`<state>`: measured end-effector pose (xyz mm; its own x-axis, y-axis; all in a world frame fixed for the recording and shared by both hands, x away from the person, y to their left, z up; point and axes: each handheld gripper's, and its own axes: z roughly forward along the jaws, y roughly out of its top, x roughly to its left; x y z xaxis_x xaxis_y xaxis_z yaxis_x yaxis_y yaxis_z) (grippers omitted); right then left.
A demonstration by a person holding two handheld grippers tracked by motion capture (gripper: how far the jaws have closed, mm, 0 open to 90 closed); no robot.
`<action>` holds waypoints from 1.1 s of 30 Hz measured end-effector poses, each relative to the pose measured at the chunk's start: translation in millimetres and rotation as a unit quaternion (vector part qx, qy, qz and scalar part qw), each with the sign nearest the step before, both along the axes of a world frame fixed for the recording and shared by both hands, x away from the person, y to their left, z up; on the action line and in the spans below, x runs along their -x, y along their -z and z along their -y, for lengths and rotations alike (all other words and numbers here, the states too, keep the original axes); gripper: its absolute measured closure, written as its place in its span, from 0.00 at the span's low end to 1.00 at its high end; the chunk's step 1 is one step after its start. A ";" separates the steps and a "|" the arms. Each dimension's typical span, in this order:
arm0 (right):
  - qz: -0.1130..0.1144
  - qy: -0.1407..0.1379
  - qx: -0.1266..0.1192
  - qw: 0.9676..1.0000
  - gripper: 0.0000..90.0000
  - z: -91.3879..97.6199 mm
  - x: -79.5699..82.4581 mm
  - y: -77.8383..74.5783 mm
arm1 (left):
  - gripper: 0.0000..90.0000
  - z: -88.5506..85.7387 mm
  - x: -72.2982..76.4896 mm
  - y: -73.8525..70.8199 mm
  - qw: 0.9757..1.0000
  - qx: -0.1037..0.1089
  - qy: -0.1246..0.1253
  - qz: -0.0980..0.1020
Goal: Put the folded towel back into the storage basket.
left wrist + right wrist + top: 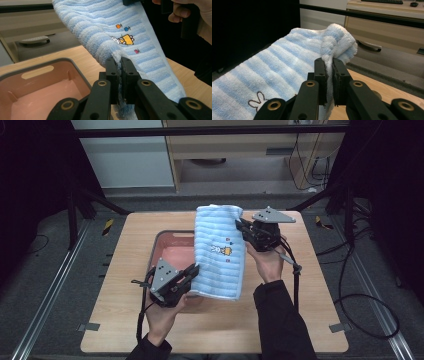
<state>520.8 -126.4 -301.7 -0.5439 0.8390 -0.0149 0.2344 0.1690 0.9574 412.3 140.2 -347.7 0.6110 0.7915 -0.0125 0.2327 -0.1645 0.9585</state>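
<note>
Stretching a striped towel (220,252) above the pink bin (169,251), both claws pinch it — left claw (192,270) its near edge, right claw (240,226) its far edge.

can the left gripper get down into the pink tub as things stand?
Probably not yet. The left gripper is shut on the towel's near edge, and the right gripper pinches the far edge. The tub lies open just beside it, so only the towel ties it up.
</note>
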 end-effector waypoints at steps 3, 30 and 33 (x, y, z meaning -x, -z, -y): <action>0.000 -0.001 -0.003 1.000 0.93 -4.4 -2.4 -0.9 | 0.95 -4.6 0.1 -2.0 1.000 0.000 -0.005 0.003; 0.011 -0.038 -0.011 0.999 0.93 -62.5 -20.4 -13.0 | 0.95 -52.9 -0.1 -16.4 0.999 -0.006 -0.047 0.010; 0.010 -0.042 -0.013 0.999 0.93 -69.7 -23.7 -12.2 | 0.95 -59.3 -0.5 -18.4 0.998 -0.005 -0.056 0.013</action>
<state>544.5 -56.7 -289.5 -0.6117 0.7911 -0.0046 0.2014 0.1613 0.9661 412.9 199.5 -329.3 0.5193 0.8545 0.0104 0.2257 -0.1489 0.9627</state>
